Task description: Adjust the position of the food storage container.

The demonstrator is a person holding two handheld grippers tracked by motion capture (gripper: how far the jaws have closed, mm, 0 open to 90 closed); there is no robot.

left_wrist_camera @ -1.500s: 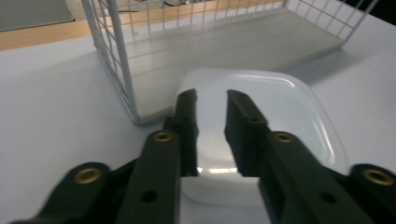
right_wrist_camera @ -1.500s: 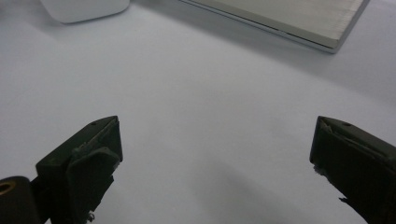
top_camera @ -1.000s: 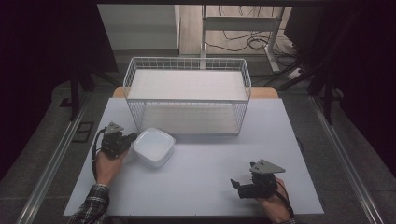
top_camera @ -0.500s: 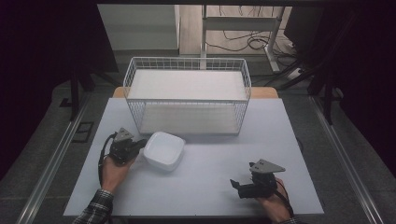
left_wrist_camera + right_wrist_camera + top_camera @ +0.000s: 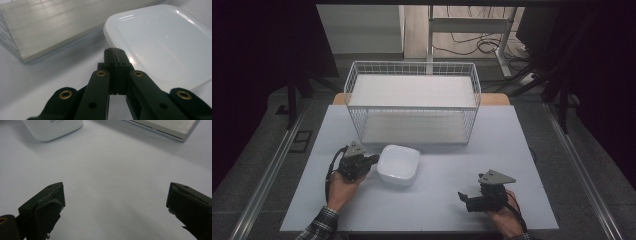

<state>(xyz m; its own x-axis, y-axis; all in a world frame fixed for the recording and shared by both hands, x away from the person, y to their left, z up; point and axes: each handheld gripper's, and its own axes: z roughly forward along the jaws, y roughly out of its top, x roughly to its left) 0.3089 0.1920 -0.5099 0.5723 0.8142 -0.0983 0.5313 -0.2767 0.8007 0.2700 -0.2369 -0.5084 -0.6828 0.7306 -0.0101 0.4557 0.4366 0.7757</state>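
Observation:
A white square dish (image 5: 398,165) with rounded corners sits on the table in front of the wire basket. My left gripper (image 5: 373,159) is at its left edge. In the left gripper view the jaws are pressed together (image 5: 115,51) over the near corner of the dish (image 5: 162,42), pinching its rim. My right gripper (image 5: 460,196) rests low at the front right, pointing left. Its jaws stand wide apart (image 5: 115,192) over bare table, with the dish (image 5: 52,128) far ahead at the upper left.
A white wire basket (image 5: 412,67) with a pale board inside stands at the back centre of the white table (image 5: 437,210). Its board edge (image 5: 50,27) lies just left of the dish. Dark floor and table rails flank both sides.
My left gripper has moved right and slightly toward the front, and the white dish has moved along with it. The right gripper has kept still.

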